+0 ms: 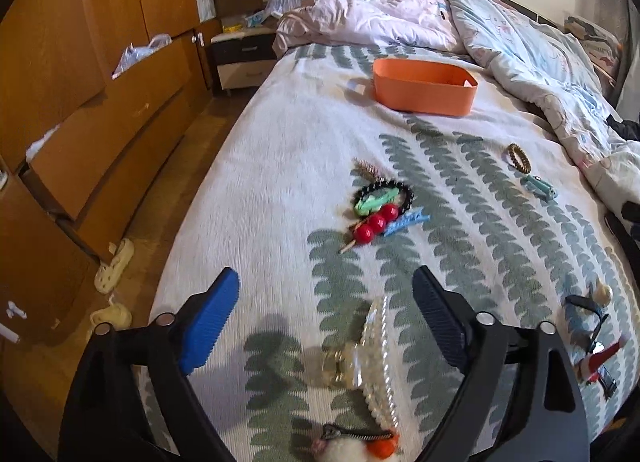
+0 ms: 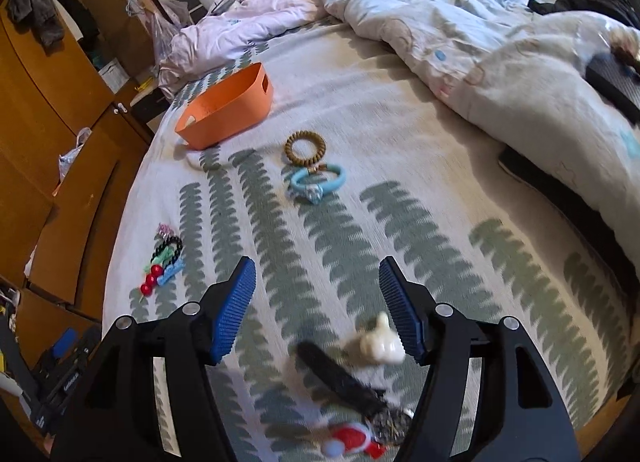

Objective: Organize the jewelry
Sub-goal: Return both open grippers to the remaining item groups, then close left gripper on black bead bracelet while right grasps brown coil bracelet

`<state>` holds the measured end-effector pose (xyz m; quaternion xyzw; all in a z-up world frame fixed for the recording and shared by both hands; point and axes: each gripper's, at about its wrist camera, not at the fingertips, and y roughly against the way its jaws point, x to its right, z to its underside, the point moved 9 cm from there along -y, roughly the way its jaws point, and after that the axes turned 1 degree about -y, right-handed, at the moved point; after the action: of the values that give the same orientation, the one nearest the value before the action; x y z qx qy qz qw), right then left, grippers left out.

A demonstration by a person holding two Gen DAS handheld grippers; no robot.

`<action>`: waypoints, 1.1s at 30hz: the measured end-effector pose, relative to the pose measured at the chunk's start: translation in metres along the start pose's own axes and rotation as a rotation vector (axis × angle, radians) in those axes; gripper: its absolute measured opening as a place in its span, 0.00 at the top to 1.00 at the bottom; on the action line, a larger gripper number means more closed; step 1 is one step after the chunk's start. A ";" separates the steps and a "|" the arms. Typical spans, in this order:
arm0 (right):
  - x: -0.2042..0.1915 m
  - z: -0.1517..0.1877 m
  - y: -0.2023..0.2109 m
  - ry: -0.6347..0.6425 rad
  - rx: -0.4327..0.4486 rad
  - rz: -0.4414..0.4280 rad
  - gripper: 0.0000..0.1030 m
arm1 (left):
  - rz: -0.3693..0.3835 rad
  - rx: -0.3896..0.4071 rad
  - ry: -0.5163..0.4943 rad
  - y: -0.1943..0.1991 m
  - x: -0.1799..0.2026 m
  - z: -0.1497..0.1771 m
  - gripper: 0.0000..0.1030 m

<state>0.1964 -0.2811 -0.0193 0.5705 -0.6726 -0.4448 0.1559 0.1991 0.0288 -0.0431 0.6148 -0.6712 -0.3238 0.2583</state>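
Note:
An orange bin (image 1: 425, 87) stands far up the bed; it also shows in the right wrist view (image 2: 226, 109). My left gripper (image 1: 326, 290) is open over a clear beaded hair clip (image 1: 376, 354), with a fluffy white and orange clip (image 1: 356, 448) below it. Ahead lies a pile with red beads (image 1: 376, 224), a black bead bracelet and green and blue clips. My right gripper (image 2: 318, 282) is open above a cream claw clip (image 2: 380, 344), a black strap (image 2: 340, 378) and a red ornament (image 2: 352, 438). A brown coil tie (image 2: 303, 149) and a blue hair tie (image 2: 316, 182) lie ahead.
A rumpled duvet (image 2: 460, 22) covers the bed's far right side. Wooden drawers (image 1: 100, 142) and slippers (image 1: 116, 266) are on the floor side to the left. A dark flat object (image 2: 560, 198) lies by the duvet edge.

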 end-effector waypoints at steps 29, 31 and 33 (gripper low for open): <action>-0.005 -0.100 -0.146 0.032 -0.103 0.085 0.34 | -0.003 -0.204 -0.020 -0.125 0.013 -0.062 0.13; -0.001 -0.102 -0.153 0.025 -0.110 0.094 0.34 | -0.010 -0.216 -0.032 -0.130 0.015 -0.059 0.13; 0.003 -0.101 -0.162 0.019 -0.126 0.099 0.34 | -0.015 -0.221 -0.032 -0.135 0.015 -0.058 0.13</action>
<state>0.3700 -0.3186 -0.0893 0.5297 -0.6693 -0.4725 0.2198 0.3295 0.0021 -0.1074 0.5822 -0.6307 -0.4078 0.3113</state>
